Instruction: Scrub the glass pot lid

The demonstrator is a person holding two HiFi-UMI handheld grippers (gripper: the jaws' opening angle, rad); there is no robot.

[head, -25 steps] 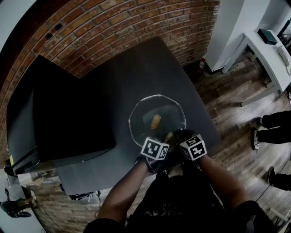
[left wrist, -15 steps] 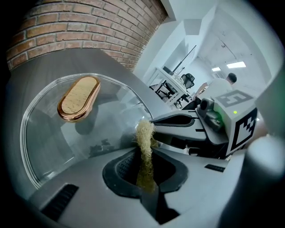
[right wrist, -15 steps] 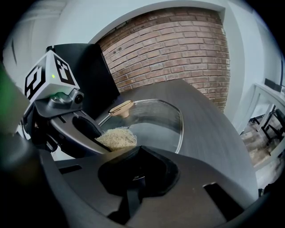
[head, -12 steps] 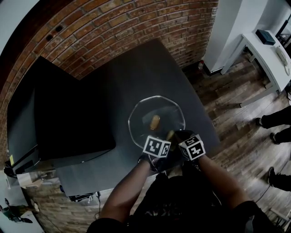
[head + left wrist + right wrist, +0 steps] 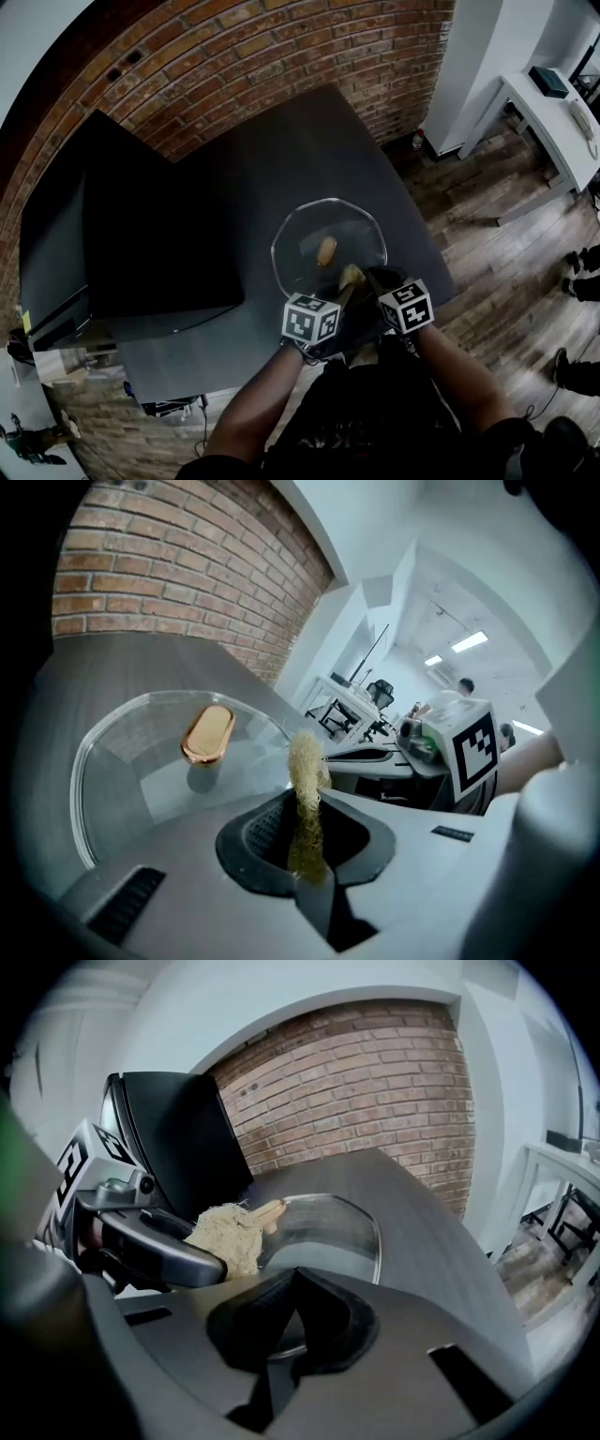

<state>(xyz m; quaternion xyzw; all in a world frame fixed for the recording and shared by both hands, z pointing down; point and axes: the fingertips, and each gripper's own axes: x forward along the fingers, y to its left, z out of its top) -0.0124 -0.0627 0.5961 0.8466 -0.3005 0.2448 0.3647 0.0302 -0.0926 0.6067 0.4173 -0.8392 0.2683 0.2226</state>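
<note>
Pinching scrubber (image 5: 306, 761), left claw (image 5: 302, 844) overhangs glass lid (image 5: 141, 775) held by right claw (image 5: 291, 1321).

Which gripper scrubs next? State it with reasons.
Left. The left gripper clamps the scrubber just above the glass pot lid; the right gripper appears shut on the lid's near rim, steadying it.

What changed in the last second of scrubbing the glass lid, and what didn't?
The left gripper has drawn slightly back toward the person, so more of the fibrous scrubber shows at the near edge of the glass lid. Nothing was grasped or released: its jaws stay shut on the scrubber, the right gripper on the rim. Lid and knob stayed put.
</note>
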